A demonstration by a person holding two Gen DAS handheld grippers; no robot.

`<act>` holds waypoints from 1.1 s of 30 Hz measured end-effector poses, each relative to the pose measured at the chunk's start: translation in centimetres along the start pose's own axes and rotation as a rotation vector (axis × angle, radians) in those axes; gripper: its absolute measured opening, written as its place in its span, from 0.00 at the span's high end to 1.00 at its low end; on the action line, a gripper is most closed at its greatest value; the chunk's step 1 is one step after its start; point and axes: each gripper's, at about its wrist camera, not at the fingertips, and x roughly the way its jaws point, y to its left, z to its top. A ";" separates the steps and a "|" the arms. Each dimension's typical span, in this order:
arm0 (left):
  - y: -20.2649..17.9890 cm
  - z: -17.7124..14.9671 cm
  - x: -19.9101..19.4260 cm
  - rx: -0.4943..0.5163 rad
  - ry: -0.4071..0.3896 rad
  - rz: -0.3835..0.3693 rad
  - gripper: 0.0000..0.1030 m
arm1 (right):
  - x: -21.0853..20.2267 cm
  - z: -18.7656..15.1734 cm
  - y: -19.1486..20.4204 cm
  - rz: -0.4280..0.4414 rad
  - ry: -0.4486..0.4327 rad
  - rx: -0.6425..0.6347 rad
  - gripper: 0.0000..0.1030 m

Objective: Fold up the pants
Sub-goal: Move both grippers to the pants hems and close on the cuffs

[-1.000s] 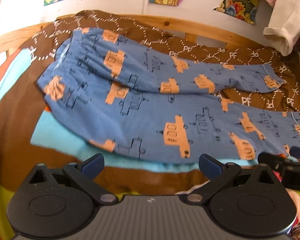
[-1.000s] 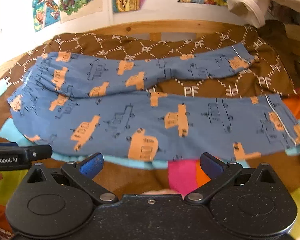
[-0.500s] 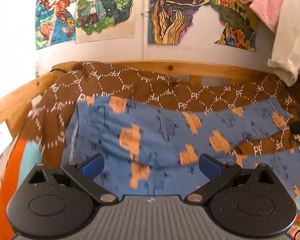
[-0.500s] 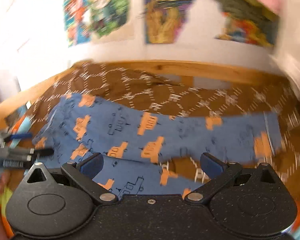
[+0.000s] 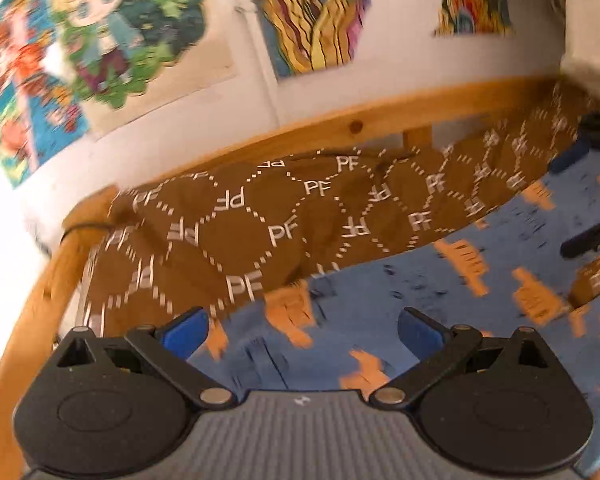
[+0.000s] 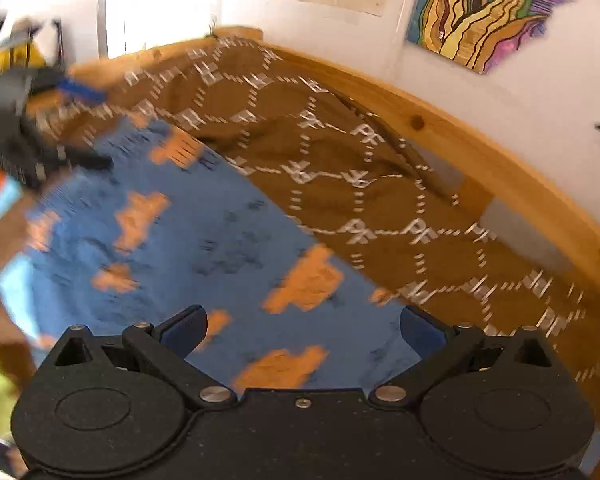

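Note:
Blue pants point(image 5: 412, 292) with orange car prints lie spread on a brown blanket. My left gripper point(image 5: 302, 330) hangs open just above the far edge of the pants, its blue pads wide apart with nothing between them. My right gripper point(image 6: 302, 330) is also open, low over the far pant leg point(image 6: 204, 248), holding nothing. The right gripper point(image 5: 596, 184) shows at the right edge of the left wrist view, and the left gripper point(image 6: 48, 120) shows blurred at the left edge of the right wrist view. Both views are smeared by motion.
The brown blanket point(image 5: 260, 224) with white "PF" hexagons covers the bed up to a wooden rail point(image 5: 364, 120) along the white wall. Colourful posters point(image 5: 112, 28) hang above. The rail point(image 6: 460, 136) runs diagonally in the right wrist view.
Both grippers have moved forward from the near side of the bed, across the pants, to the far edge by the rail. Both stay open and empty.

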 end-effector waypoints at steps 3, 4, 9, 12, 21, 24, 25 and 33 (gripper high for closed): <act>0.2 2.0 4.1 0.032 0.057 -0.023 0.00 | 3.3 -0.5 -2.6 -0.107 0.047 -0.031 0.01; 0.2 2.4 5.3 0.048 0.080 -0.038 0.00 | 4.0 -0.8 -3.4 -0.125 0.048 -0.022 0.01; -1.0 4.1 9.4 0.163 0.156 -0.111 0.01 | 6.4 -1.8 -8.6 -0.056 0.036 0.083 0.03; -1.8 4.3 10.7 0.222 0.224 -0.204 0.08 | 7.0 -2.2 -10.5 0.024 0.013 0.115 0.04; -2.9 4.4 12.8 0.330 0.324 -0.255 0.44 | 9.8 -2.5 -11.9 0.168 0.011 0.071 0.31; -3.1 4.2 13.2 0.334 0.359 -0.295 0.58 | 11.0 -2.8 -12.1 0.202 0.043 0.064 0.31; -3.2 4.0 13.2 0.339 0.361 -0.302 0.66 | 11.4 -2.9 -12.2 0.215 0.054 0.068 0.31; -4.6 4.3 11.5 0.272 0.321 -0.173 0.97 | 10.6 -3.8 -10.8 0.159 -0.036 -0.028 0.99</act>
